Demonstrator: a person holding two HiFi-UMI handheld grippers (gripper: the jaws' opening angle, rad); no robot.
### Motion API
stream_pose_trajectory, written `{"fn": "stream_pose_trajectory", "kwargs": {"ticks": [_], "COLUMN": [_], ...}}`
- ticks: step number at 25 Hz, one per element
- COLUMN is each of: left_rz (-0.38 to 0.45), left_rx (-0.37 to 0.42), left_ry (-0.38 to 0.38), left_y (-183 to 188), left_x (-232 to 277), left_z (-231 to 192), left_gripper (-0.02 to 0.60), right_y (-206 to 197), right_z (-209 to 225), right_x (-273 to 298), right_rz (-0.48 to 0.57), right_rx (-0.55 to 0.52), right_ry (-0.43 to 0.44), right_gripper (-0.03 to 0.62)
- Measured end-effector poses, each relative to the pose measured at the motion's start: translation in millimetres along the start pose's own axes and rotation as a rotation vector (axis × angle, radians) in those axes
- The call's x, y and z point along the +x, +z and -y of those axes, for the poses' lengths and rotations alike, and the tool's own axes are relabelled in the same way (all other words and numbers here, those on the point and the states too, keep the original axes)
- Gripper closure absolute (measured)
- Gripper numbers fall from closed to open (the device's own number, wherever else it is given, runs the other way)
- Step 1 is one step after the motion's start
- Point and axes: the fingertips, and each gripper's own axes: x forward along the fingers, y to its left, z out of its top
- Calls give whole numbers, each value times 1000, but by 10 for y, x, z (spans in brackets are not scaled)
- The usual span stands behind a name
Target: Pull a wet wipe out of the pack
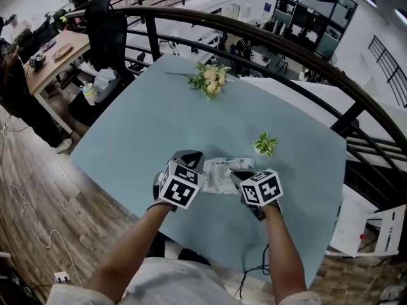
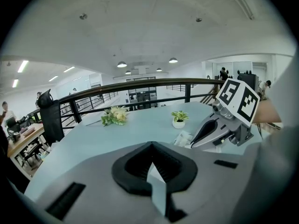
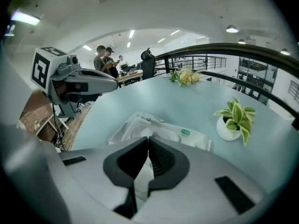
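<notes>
The wet wipe pack (image 1: 222, 174) lies flat on the blue-green table (image 1: 159, 126), between my two grippers; it is white with a round opening on top (image 3: 154, 130). My right gripper (image 3: 148, 137) is shut with its tips right at that opening, and a small white tuft of wipe sits pinched there. In the head view the right gripper (image 1: 235, 174) leans over the pack's right end. My left gripper (image 2: 150, 144) is shut with nothing between its jaws, and only table shows beyond them. The left gripper (image 1: 198, 168) sits by the pack's left end.
A small potted plant (image 1: 265, 144) stands just beyond the pack to the right. A bunch of flowers (image 1: 210, 79) lies at the table's far side. A black railing (image 1: 299, 49) curves behind the table. The near table edge runs under my forearms.
</notes>
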Motion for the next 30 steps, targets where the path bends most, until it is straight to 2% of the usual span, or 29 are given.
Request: {"fn": "stream_pose_trajectory", "kwargs": {"ticks": [11,19,30], "left_rz": [-1,10,40], "left_rx": [4,9,25], "left_ry": [-12,-50,-95], "left_y": [11,23,25], "left_x": [0,35,-80], "left_z": [45,95,41], "left_gripper": [589,589,589], "right_y": [70,91,128], "right_z": [37,55,26], "right_x": [-80,-133,-207], "right_rz": [41,70,86], "right_rx": [24,56,98], "right_ry": [-37,-83,-190], "right_gripper": [585,585,586]}}
